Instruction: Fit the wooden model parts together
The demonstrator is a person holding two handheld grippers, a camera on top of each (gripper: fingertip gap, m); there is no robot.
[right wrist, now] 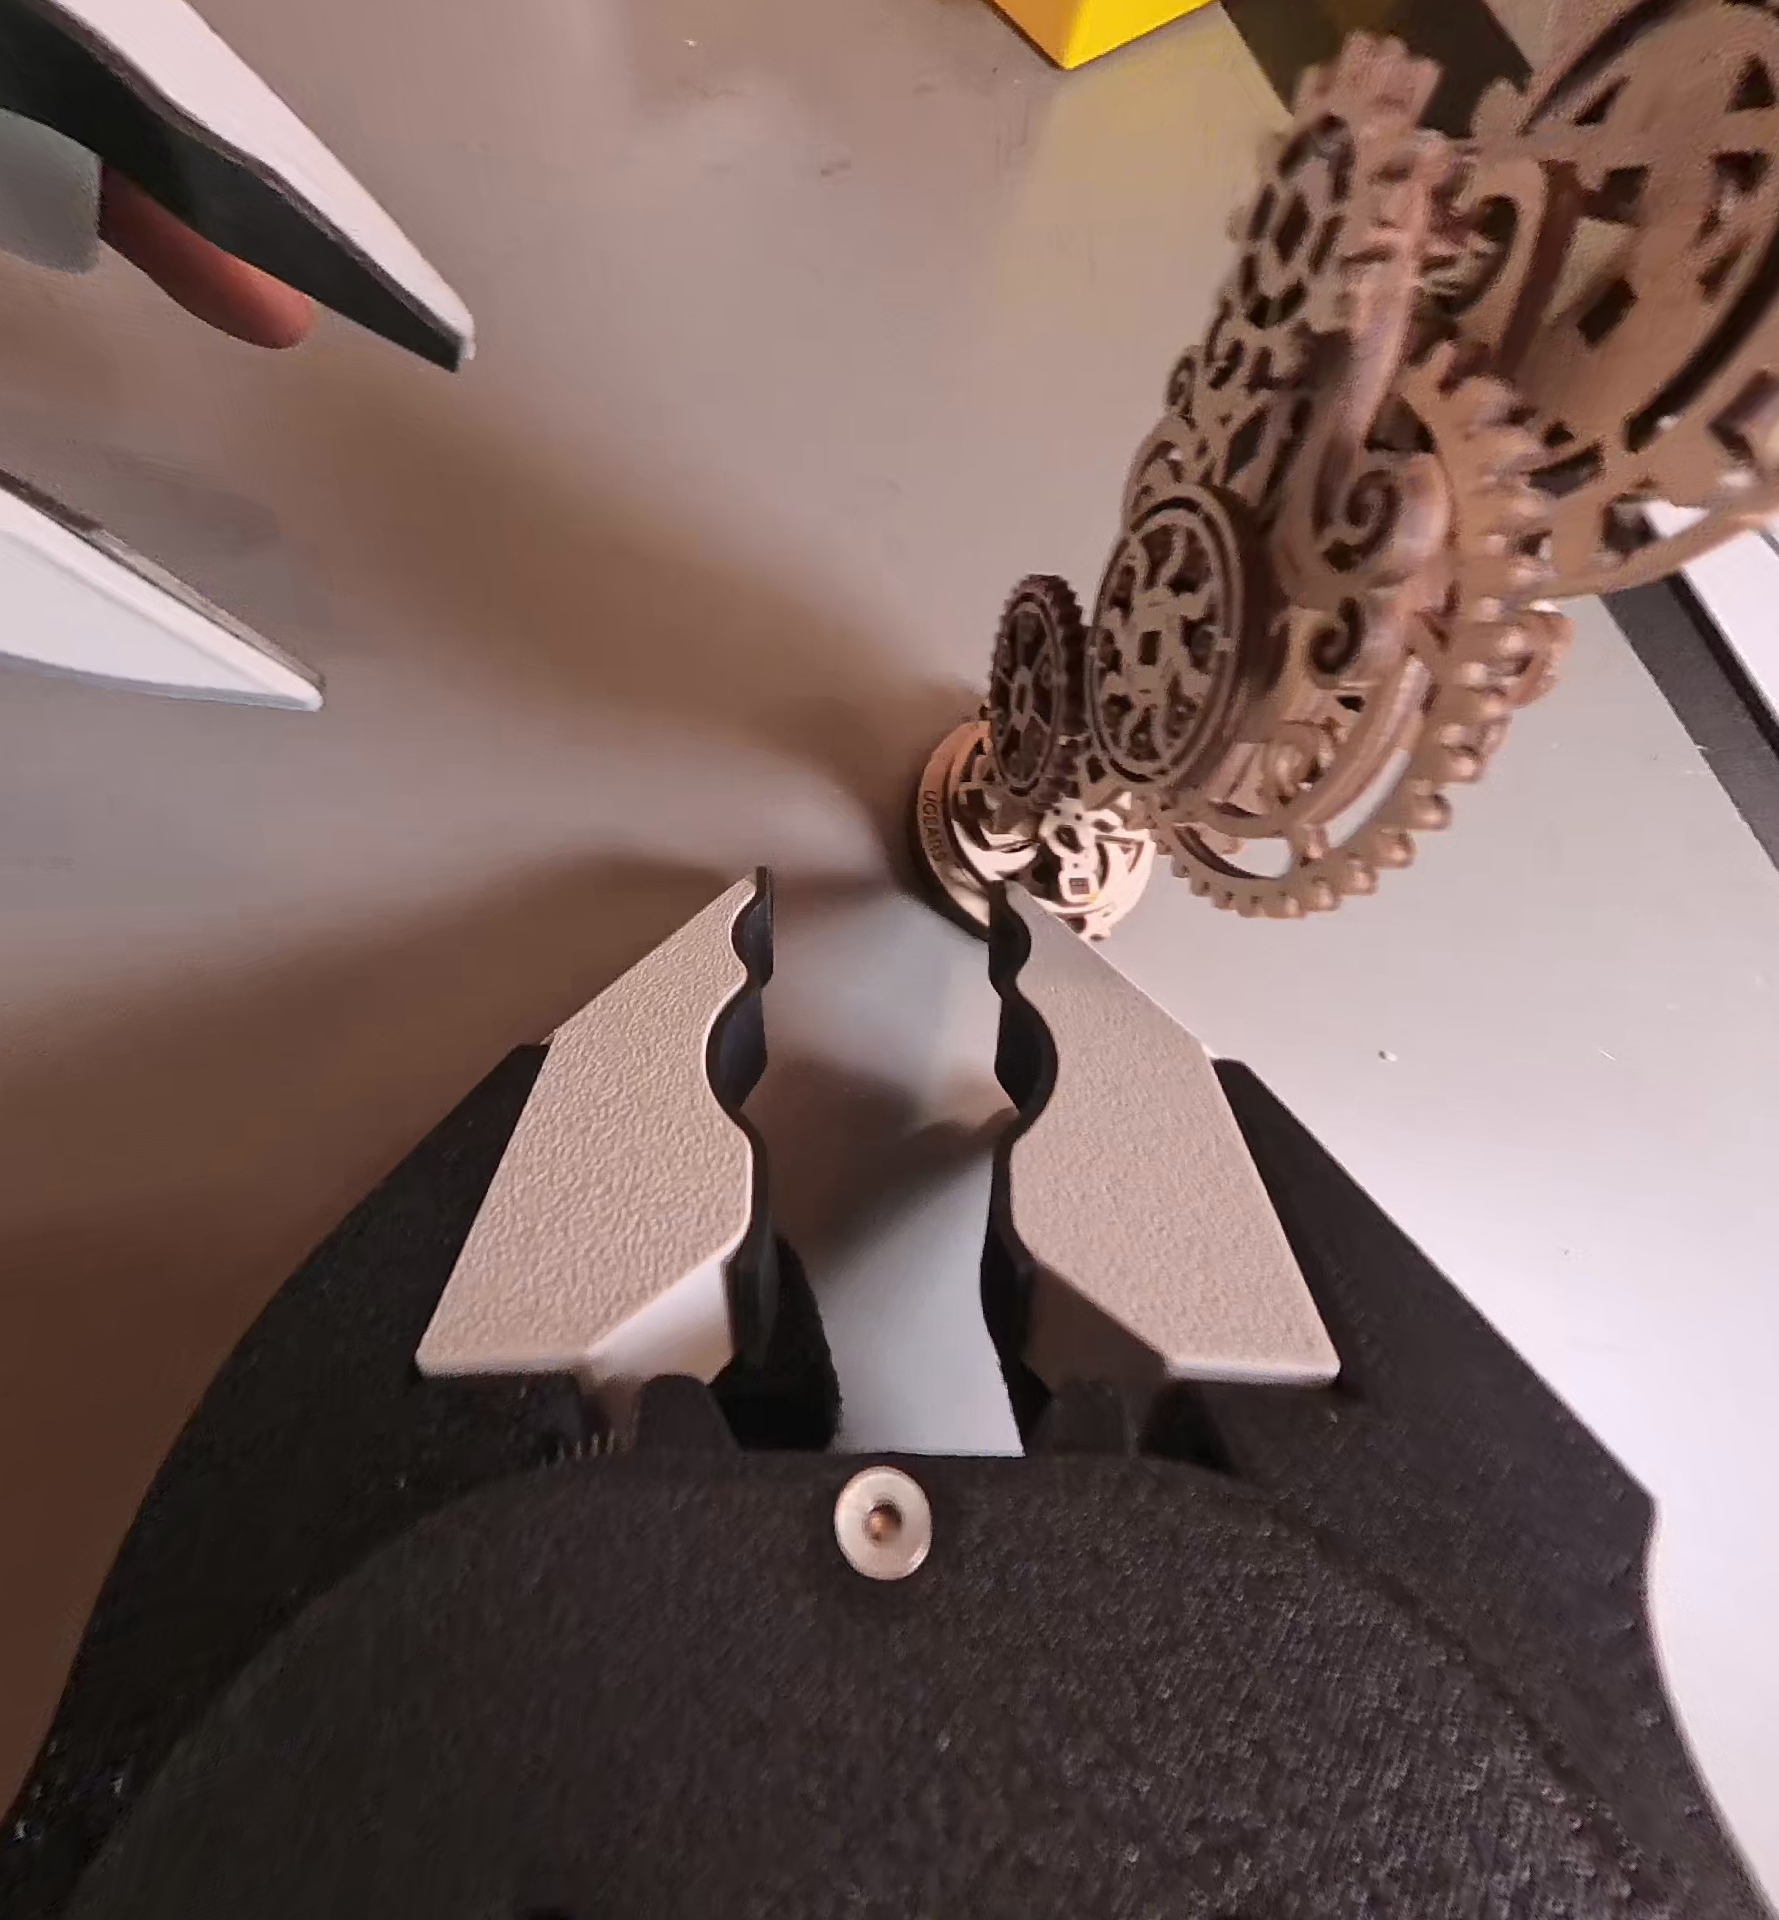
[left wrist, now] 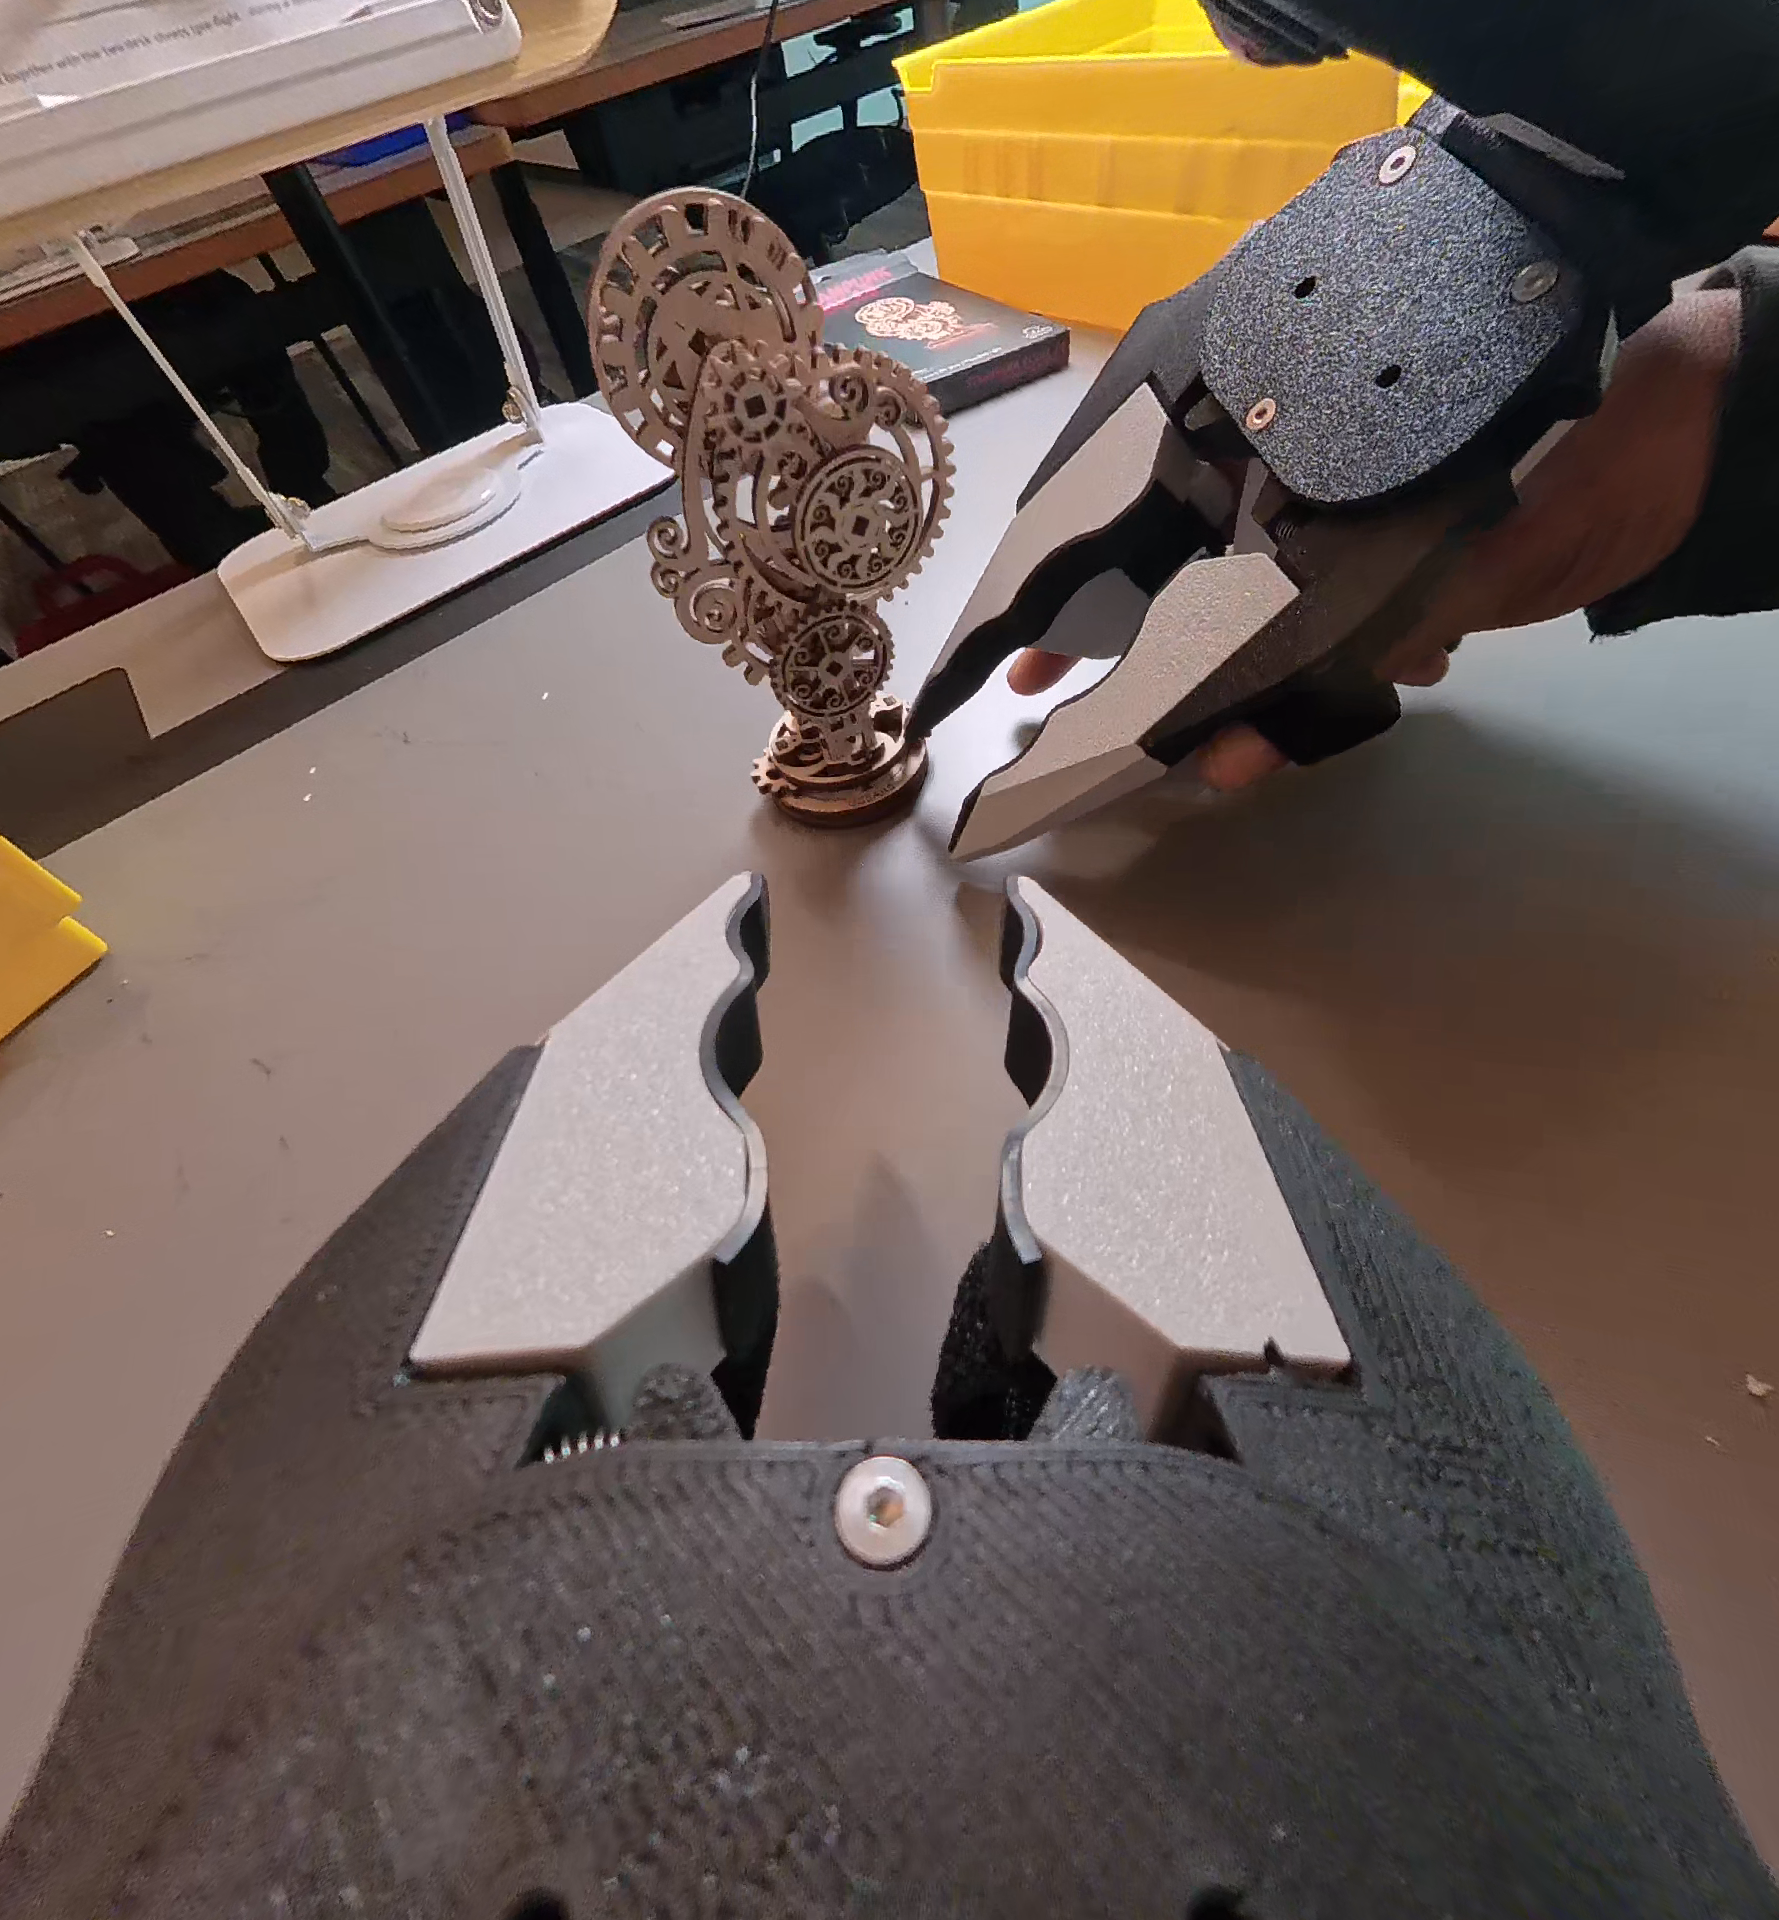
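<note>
Standing upright: lacy wooden gear model, round base; both hand-held grippers part-open, bare.

Pale laser-cut wood model on smooth, matt grey table.

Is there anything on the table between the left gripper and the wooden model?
Nothing visible. Bare table lies between the open left gripper and the wooden model. The open right gripper reaches in from the right side, one fingertip at the model's base, off that straight path.
</note>
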